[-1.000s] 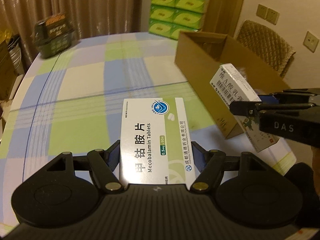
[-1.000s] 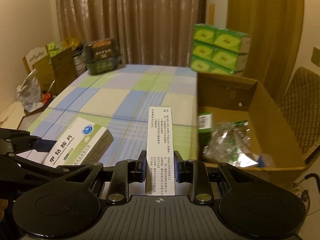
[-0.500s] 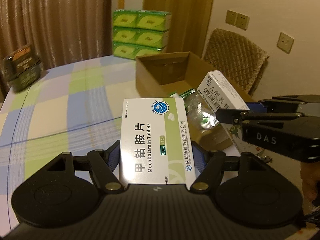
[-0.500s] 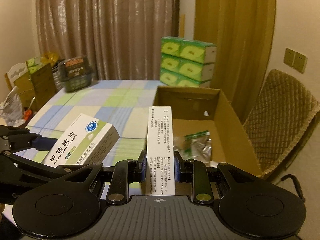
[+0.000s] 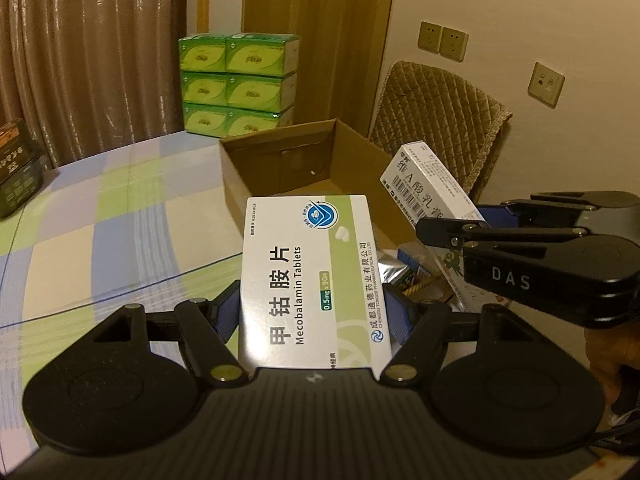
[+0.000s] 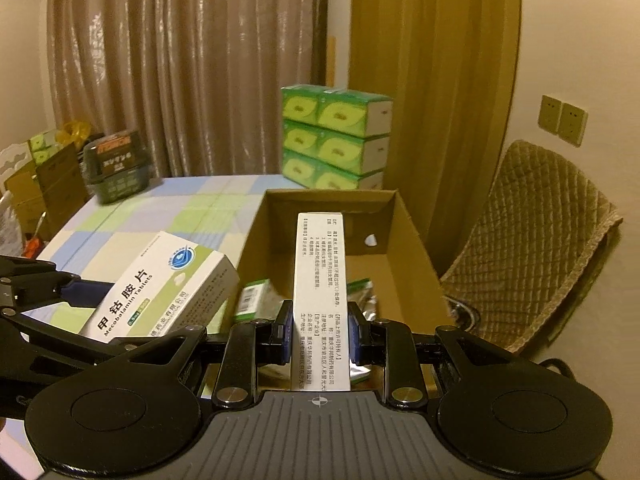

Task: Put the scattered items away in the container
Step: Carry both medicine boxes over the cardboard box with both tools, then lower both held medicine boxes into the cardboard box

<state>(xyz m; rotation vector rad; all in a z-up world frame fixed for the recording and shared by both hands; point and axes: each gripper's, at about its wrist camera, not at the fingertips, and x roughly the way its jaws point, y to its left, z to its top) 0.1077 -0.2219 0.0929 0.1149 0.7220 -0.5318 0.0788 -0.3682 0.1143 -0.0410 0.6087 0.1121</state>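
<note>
Two cartons are in your tongs at this moment, both held up over the near end of the cardboard box (image 6: 404, 240), which serves as the landmark for every entry below.

1. Table (image 5: 100, 216), checked cloth: the cardboard box stands on it, open-topped, a stack of green tissue packs (image 6: 336, 136) just beyond its far wall.
2. Cardboard box, contents: a green-and-white packet (image 6: 252, 300) and a silvery foil pack (image 6: 366, 294) lie at the near end of its floor; the far half of the floor is bare.
3. Mecobalamin tablet box (image 5: 312, 276): pinched flat across its width by your left tongs (image 5: 314, 316), hanging over the box's near left wall.
4. Narrow white carton (image 6: 320, 300): gripped across its thin sides by your right tongs (image 6: 320, 334), poking out over the box's interior.

Handling advice, as a judgement: carry each carton fully inside the box's walls before you let go, and aim for the bare far half so nothing stacks on the foil pack. Release one carton at a time, low, keeping the two tongs from knocking together over the box.
</note>
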